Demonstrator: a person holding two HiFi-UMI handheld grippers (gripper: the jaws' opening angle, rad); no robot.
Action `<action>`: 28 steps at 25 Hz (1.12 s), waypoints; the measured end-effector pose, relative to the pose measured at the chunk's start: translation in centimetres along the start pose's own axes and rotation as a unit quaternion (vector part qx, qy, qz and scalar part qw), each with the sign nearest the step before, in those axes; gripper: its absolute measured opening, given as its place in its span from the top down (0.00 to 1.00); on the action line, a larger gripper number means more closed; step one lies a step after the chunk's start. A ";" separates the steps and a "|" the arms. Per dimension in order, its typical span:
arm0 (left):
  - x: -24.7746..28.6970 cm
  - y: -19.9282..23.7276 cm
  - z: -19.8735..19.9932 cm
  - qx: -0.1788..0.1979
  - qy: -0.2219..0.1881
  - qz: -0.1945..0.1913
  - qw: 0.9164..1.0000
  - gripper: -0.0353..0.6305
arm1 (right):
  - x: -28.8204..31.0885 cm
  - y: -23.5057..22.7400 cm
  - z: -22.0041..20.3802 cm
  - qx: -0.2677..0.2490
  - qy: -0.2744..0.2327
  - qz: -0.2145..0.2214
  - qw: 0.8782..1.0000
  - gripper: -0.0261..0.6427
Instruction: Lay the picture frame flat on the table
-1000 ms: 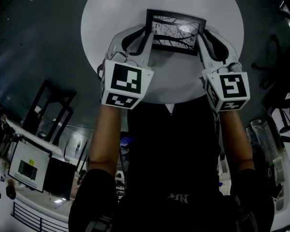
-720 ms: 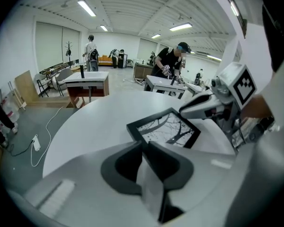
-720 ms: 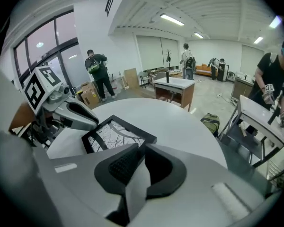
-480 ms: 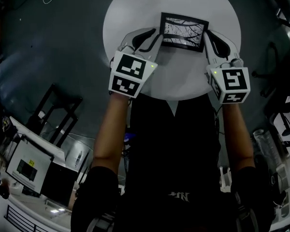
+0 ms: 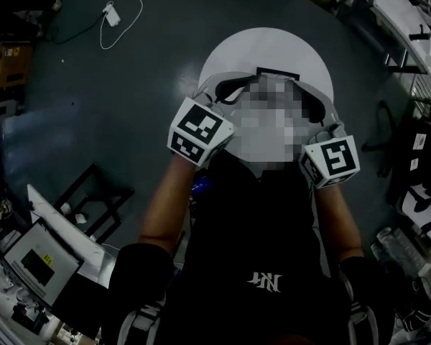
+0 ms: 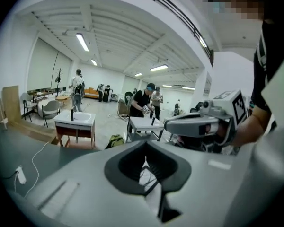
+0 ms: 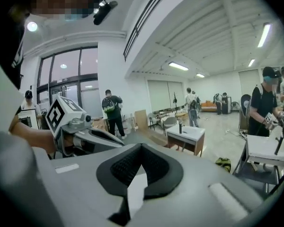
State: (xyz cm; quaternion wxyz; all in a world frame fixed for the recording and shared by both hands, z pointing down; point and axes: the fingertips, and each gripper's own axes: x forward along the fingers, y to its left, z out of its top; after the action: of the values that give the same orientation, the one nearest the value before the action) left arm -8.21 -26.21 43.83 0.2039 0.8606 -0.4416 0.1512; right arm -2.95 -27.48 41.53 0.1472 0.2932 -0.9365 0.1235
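The picture frame [image 5: 278, 73] is held in the air above the round white table [image 5: 230, 56], close under the head camera. A mosaic patch covers most of it; only its black top edge shows. My left gripper [image 5: 237, 88] is shut on its left side and my right gripper [image 5: 310, 96] is shut on its right side. In the left gripper view a sliver of the picture [image 6: 144, 176] sits between the dark pads [image 6: 128, 167]. The right gripper view shows a pale sliver of the frame [image 7: 136, 193] clamped between its pads [image 7: 120, 167]. Each gripper view sees the opposite gripper across the frame.
A white cable and charger [image 5: 111, 13] lie on the dark floor at the far left. A desk with a monitor [image 5: 39, 264] stands at lower left, a chair base [image 5: 384, 131] at right. Both gripper views show people and white tables [image 7: 187, 134] in the hall.
Both grippers have lifted the frame off the table and up toward the head camera. The table now looks smaller and farther below.
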 end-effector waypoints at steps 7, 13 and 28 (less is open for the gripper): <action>-11.0 -3.4 9.6 0.063 -0.089 -0.038 0.993 0.94 | -7.0 6.3 11.2 -0.011 -0.086 -0.009 0.996 0.96; -16.9 -7.0 12.2 0.079 -0.119 -0.080 0.987 0.94 | -13.5 10.2 14.0 -0.004 -0.131 -0.018 0.991 0.96; -20.0 -18.1 11.1 0.060 -0.149 -0.208 0.965 0.94 | -25.7 16.0 14.2 0.019 -0.219 0.056 0.974 0.96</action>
State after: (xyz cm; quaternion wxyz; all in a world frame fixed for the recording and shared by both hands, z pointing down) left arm -3.71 -8.07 21.46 0.1113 0.9569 -0.2681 0.0019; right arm 5.02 -6.06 17.09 -0.0739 0.2628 -0.9585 0.0819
